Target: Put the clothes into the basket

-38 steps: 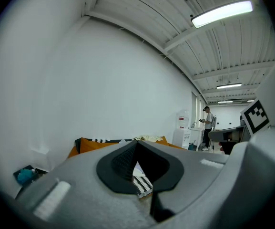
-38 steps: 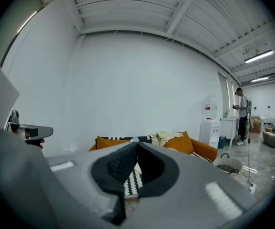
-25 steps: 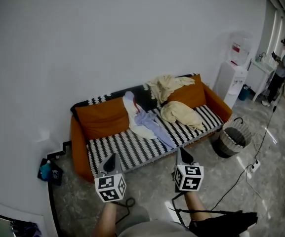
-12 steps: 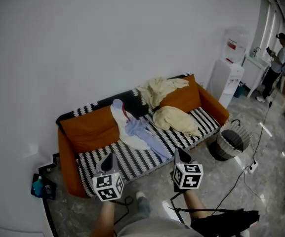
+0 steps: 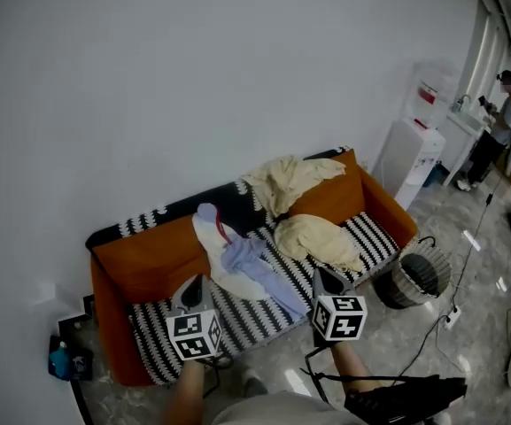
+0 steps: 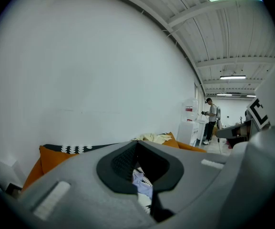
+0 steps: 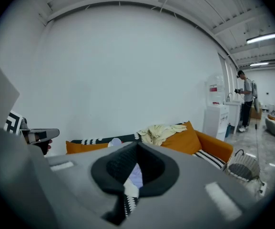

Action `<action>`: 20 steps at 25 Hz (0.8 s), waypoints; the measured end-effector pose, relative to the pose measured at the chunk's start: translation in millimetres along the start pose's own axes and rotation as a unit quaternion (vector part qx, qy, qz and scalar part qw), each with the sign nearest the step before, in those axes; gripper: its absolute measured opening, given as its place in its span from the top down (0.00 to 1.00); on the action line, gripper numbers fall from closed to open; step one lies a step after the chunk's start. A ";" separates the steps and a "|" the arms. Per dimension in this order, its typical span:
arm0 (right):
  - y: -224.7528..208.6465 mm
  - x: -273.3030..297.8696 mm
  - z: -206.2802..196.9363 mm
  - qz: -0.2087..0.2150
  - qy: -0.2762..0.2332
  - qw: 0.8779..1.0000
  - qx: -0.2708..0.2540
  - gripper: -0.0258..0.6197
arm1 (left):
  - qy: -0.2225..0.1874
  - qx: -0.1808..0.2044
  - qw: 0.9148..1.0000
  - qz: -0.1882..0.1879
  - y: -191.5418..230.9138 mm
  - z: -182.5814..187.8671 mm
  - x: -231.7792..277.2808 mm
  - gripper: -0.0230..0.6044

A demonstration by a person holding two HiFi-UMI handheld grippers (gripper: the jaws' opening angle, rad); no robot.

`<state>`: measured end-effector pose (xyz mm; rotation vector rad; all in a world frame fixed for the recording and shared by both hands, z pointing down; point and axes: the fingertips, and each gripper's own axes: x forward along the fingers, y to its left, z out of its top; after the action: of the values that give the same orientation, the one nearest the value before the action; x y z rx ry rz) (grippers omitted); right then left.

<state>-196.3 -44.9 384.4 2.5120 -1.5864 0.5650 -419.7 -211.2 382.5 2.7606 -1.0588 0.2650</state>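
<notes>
Three garments on the orange sofa (image 5: 149, 259) with striped seat cushions: a cream piece (image 5: 319, 237) crumpled on the seat toward the right end; a second cream piece (image 5: 286, 177) draped over the back edge, right of middle; a white-and-lilac piece (image 5: 237, 259) trailing from the back edge across the middle of the seat toward the front edge. Woven basket (image 5: 419, 277) on the floor just beside the sofa's right end, interior dark. Left hand-held gripper (image 5: 197, 289) and right hand-held gripper (image 5: 326, 280) both closed tight, holding nothing, aimed at the seat's front edge, apart from all cloth. Likely handling: light, limp, unbreakable fabric, prone to sagging, unfurling and dragging once lifted; best pinched at a raised fold or bunched ridge near the middle of each heap, not at a flat hem, for short trailing ends on the way to the basket.
</notes>
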 end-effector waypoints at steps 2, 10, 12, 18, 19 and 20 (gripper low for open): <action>1.9 15.1 4.0 -0.001 0.006 1.000 -0.005 0.96 | 0.005 -0.008 1.000 0.000 9.7 -1.5 18.4 0.96; 14.7 59.9 16.7 0.028 0.015 0.999 -0.016 0.96 | 0.019 -0.051 0.998 0.014 33.8 -9.2 54.5 0.96; 10.7 69.2 21.2 0.027 0.009 0.999 -0.014 0.96 | 0.018 -0.057 0.998 0.020 36.5 -10.0 60.1 0.96; 7.5 112.9 22.8 0.041 0.036 0.998 -0.012 0.96 | 0.022 -0.063 0.997 0.046 50.9 -14.0 77.0 0.96; 10.0 118.9 25.0 0.051 0.037 0.998 -0.016 0.96 | 0.027 -0.066 0.996 0.050 52.5 -16.2 79.7 0.96; 12.5 125.3 28.0 0.061 0.037 0.997 -0.021 0.96 | 0.030 -0.067 0.996 0.054 54.0 -17.9 83.2 0.96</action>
<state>-152.6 -164.7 403.7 2.3478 -1.7139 0.6232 -397.1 -300.3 423.9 2.5649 -1.1664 0.2787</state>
